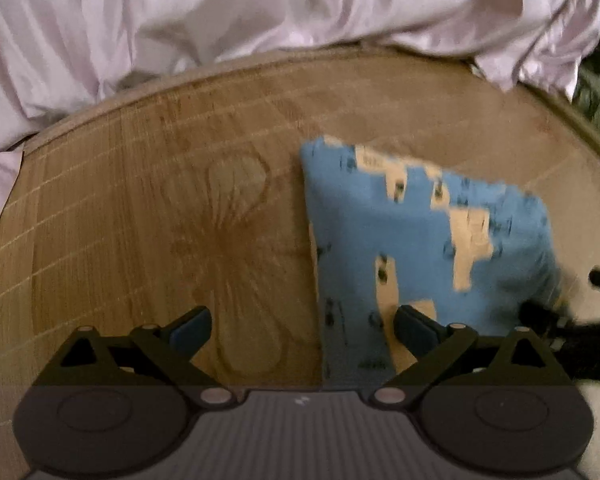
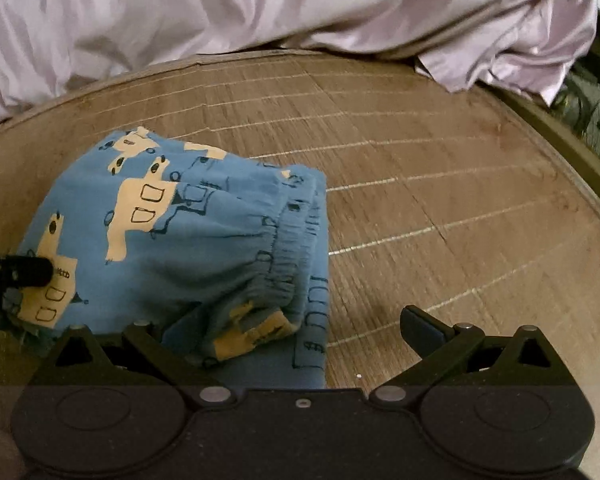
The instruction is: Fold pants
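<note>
The pants (image 1: 420, 240) are blue with yellow vehicle prints and lie folded in a compact bundle on the woven mat (image 1: 140, 220). My left gripper (image 1: 304, 326) stands open at the bundle's left edge, its right finger over the cloth and its left finger over bare mat. In the right wrist view the pants (image 2: 188, 232) fill the left half, elastic waistband facing right. My right gripper (image 2: 296, 330) is open with the bundle's near corner between its fingers; cloth partly hides the left finger. One of the left gripper's fingers (image 2: 28, 271) touches the bundle's far-left edge.
A rumpled pale lilac sheet (image 1: 260, 12) is heaped along the far edge of the mat (image 2: 440, 200). The mat's dark border (image 2: 572, 152) curves along the right side, with dim clutter beyond it.
</note>
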Available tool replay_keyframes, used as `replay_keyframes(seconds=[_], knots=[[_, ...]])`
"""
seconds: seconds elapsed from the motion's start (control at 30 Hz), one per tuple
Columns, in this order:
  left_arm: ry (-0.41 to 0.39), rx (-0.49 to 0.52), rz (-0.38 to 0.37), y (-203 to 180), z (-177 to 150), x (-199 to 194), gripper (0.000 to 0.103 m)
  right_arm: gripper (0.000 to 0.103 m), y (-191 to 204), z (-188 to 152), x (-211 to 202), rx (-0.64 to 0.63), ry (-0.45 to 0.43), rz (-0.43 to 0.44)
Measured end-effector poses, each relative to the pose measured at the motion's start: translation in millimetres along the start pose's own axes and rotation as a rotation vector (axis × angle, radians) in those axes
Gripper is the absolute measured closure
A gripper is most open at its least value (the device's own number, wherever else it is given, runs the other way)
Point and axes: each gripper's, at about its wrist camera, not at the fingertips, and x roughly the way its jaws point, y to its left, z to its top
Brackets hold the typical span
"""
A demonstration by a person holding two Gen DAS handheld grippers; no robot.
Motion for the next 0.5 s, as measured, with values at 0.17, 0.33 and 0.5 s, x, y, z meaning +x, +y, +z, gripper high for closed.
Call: replay_keyframes(seconds=[0.17,0.33,0.5], knots=[[0.000,-0.010,-0.003,2,-3,1,0.001,0.001,-1,0,1,-0.008,0.021,0.019],[0.002,-0.013,-0.012,4,-6,1,0.001,0.001,-5,6,-7,-0.083,0.046,0.032],[-0.003,-0.027,-0.026,8,-6,-5,0.001,0.001,-32,12,-20,0.060,-0.049,0.108]])
